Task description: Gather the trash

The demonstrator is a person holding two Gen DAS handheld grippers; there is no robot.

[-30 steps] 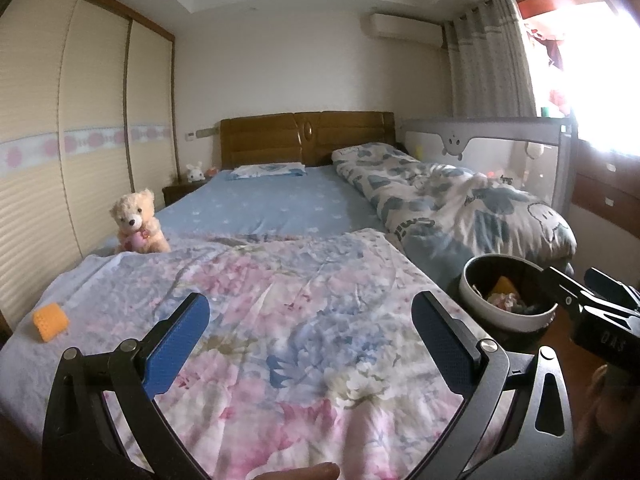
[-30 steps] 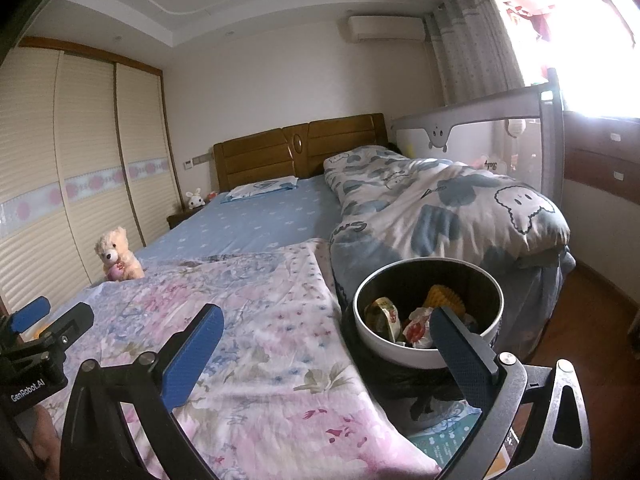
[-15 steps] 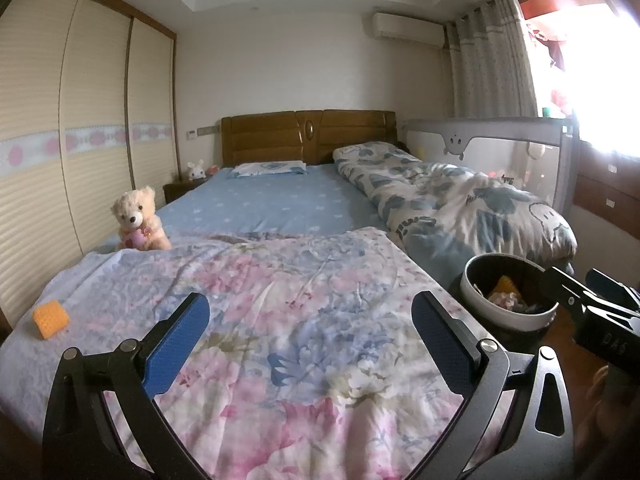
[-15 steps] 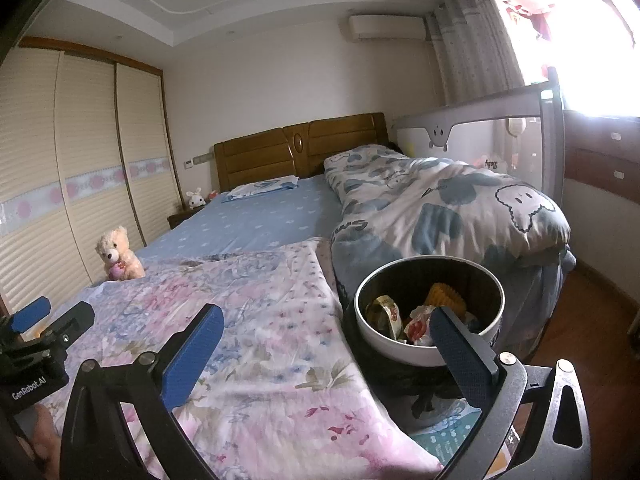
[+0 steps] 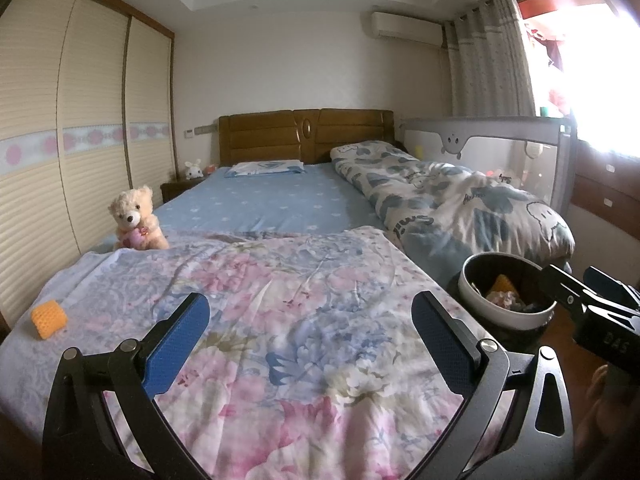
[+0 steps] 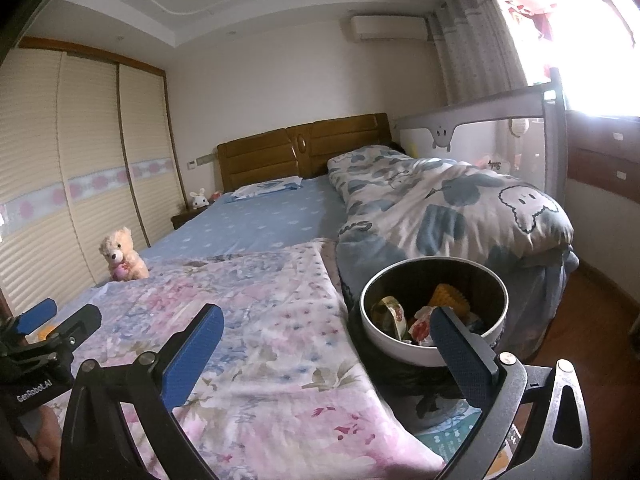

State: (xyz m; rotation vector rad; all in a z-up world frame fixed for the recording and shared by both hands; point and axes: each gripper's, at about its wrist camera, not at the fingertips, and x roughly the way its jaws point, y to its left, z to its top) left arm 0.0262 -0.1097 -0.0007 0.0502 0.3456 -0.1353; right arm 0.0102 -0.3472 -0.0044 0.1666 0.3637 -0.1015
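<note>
Hovering over the foot of the bed, the left gripper (image 5: pixel 310 326) had its blue fingers (image 5: pixel 178 344) spread wide and carried nothing. The right gripper (image 6: pixel 326 352) was likewise spread and empty, held low beside the trash bin (image 6: pixel 434 350).

The bin stood on the floor against the right side of the bed, just beside the edge of the floral blanket (image 5: pixel 280 320). It already held several scraps: a yellow ribbed piece (image 6: pixel 450 298), a crumpled white and red wrapper (image 6: pixel 422 326) and a strip of packaging (image 6: pixel 390 314). What else lay deeper inside could not be made out.

On the blanket 1 likely piece of trash showed, an orange ribbed sleeve (image 5: pixel 50 318) lying near the left edge of the bed, well apart from the bin. A teddy bear (image 5: pixel 136 220) sat farther up on the same side, where the blanket met the blue sheet (image 5: pixel 272 204); it looked like a toy to leave alone.

By my reading, the task stood between pickups: both grippers were free, and the sleeve was the next target. It lay off to the left of the left gripper, so that gripper would need to swing left and drop toward the blanket. The fingers would have to straddle the sleeve and close gently, since it looked soft and might squash or roll. Carrying it across the bed to the bin would follow.
</note>
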